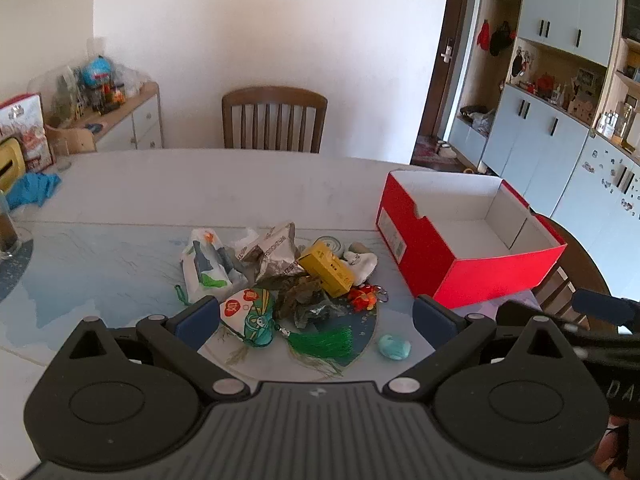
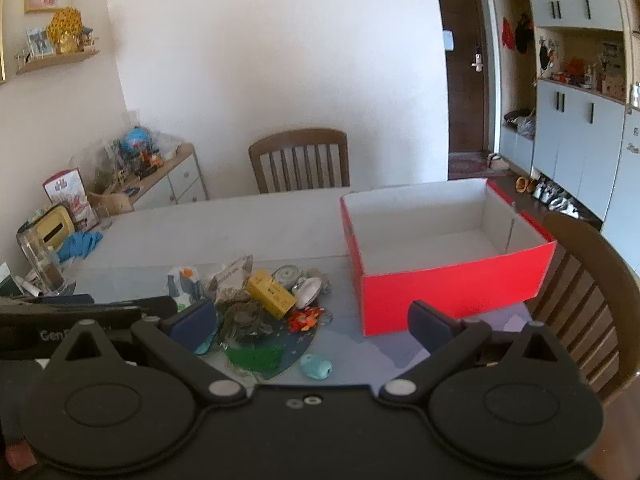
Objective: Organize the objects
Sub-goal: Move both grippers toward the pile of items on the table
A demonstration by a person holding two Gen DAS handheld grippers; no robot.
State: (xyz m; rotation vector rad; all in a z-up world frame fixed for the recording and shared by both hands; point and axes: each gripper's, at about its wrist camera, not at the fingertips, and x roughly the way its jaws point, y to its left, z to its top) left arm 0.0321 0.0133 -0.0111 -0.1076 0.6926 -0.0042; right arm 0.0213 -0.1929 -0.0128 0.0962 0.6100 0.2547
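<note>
A heap of small things lies on the table: a yellow box (image 1: 326,267) (image 2: 271,293), a white pouch (image 1: 206,266), crumpled foil packets (image 1: 276,254), a green tassel (image 1: 322,342) on a round fan, a painted charm (image 1: 256,318), orange trinkets (image 1: 362,298) and a pale blue pebble (image 1: 394,347) (image 2: 316,366). To the right stands an open red shoebox (image 1: 460,276) (image 2: 452,292) with nothing inside. My left gripper (image 1: 316,320) hovers open over the near side of the heap. My right gripper (image 2: 312,326) is also open, between heap and box. Neither holds anything.
A wooden chair (image 1: 274,120) stands behind the table and another (image 2: 588,304) at the right. At the far left are a blue cloth (image 1: 32,188), a glass (image 2: 40,264) and a yellow tissue box (image 2: 54,228). Cabinets (image 1: 560,128) line the right wall.
</note>
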